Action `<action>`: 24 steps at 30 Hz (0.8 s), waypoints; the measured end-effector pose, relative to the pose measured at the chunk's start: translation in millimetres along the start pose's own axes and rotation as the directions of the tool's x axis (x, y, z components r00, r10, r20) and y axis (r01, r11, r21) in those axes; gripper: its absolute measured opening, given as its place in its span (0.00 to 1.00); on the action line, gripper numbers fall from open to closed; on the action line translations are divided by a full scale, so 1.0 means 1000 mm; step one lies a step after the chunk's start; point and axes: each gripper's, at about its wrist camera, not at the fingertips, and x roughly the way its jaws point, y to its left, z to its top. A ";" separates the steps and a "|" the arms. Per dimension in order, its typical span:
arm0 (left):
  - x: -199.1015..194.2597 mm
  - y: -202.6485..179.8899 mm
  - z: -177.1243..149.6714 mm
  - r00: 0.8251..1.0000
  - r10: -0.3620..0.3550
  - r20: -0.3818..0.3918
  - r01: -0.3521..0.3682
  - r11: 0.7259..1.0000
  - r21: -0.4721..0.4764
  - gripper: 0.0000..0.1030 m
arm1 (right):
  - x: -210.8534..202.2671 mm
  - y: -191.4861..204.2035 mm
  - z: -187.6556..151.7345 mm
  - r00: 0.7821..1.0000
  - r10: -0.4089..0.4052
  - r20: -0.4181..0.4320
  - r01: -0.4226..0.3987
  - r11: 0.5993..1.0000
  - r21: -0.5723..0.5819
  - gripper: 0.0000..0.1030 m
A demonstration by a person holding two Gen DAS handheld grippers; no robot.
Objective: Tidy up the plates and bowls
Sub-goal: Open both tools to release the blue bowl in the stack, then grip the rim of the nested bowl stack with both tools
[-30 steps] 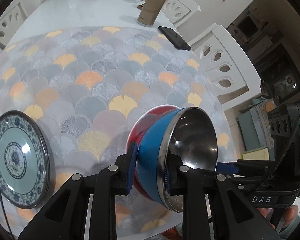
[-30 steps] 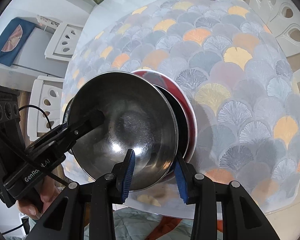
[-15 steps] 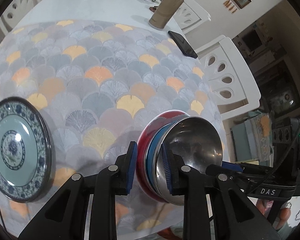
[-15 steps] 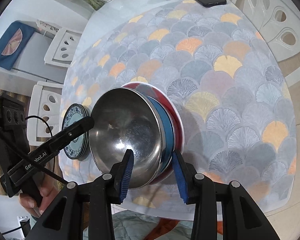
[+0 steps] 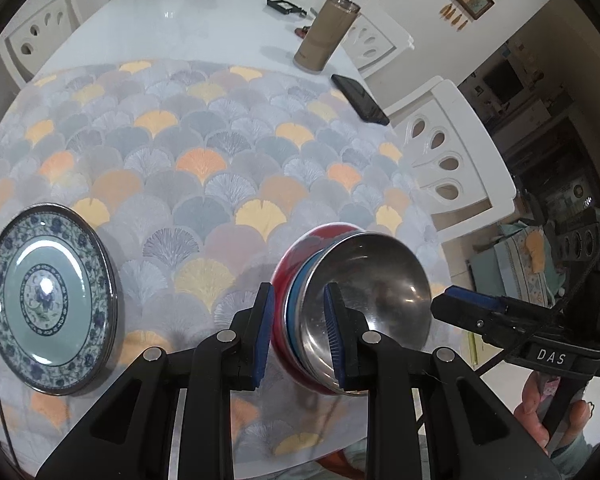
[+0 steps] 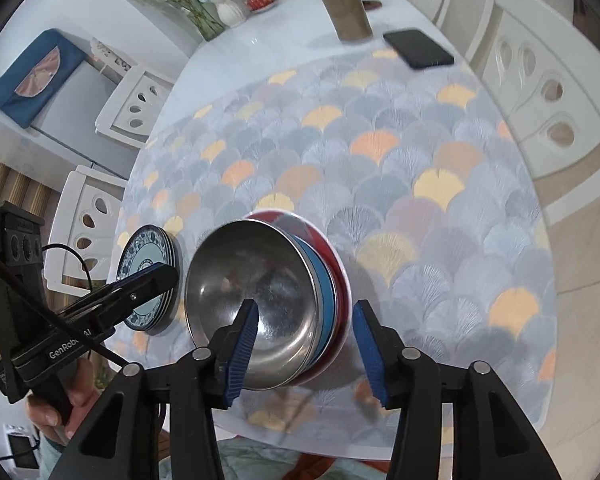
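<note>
Low in the centre of the left wrist view, the left tongs [image 5: 298, 330] are closed on the rim of a stack of bowls: a steel bowl [image 5: 374, 294] nested in a blue bowl [image 5: 298, 294] nested in a red bowl [image 5: 286, 270]. One finger presses inside the steel bowl, the other outside the red one. At lower centre of the right wrist view the right tongs [image 6: 306, 348] stand wide open, one finger over the steel bowl [image 6: 256, 288], the other beside the red bowl [image 6: 336, 268], neither visibly pressing. The stack rests on the table [image 5: 172, 24], on its patterned cloth [image 5: 204, 160]. At lower left of the left view lies a plate [image 5: 46, 300], apart from the bowls. At upper right stand a tumbler [image 5: 326, 32] and a phone [image 5: 360, 98], well away.
</note>
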 end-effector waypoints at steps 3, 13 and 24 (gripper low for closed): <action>-0.008 -0.006 -0.001 1.000 0.018 0.016 -0.019 1.000 0.018 0.22 | -0.009 0.009 -0.004 0.999 -0.029 0.044 0.030 0.999 -0.024 0.52; -0.039 -0.019 -0.004 0.990 0.076 0.119 -0.080 0.996 0.026 0.31 | -0.064 0.038 -0.020 0.939 -0.124 0.322 0.149 0.987 -0.054 0.82; -0.027 -0.020 -0.013 0.990 0.102 0.096 -0.107 0.993 0.047 0.59 | -0.026 0.036 -0.028 0.961 -0.201 0.189 0.220 0.972 -0.087 0.84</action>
